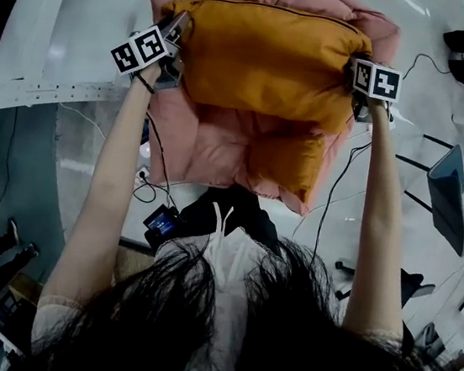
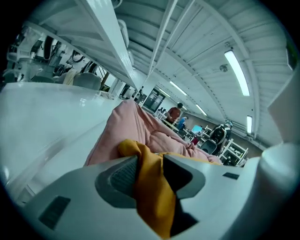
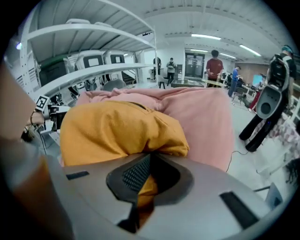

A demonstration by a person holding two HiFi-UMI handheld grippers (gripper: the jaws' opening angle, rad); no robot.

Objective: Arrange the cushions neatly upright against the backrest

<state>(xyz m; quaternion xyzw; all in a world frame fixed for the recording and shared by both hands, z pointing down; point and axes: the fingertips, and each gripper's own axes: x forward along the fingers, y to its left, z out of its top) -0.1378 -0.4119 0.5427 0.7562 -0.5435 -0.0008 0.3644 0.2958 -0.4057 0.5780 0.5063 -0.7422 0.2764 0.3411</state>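
A pink padded chair (image 1: 203, 144) fills the head view at 12 o'clock from the person, its thick quilted backrest rising at the far side. An orange cushion (image 1: 269, 62) stands upright against that backrest, wide and plump, with a seam running along its top edge and soft creases at the corners. More orange fabric shows on the seat at 5 o'clock from it; whether this is a second cushion cannot be told. The right gripper (image 1: 356, 91) sits at the cushion's 3 o'clock edge, its jaws clenched on a pinch of the orange cover, which bunches just above them. The left gripper (image 1: 180, 51) is at the 9 o'clock edge, its jaws released: a fold of orange cloth hangs between them, lying on one pad with a dark gap before the other.
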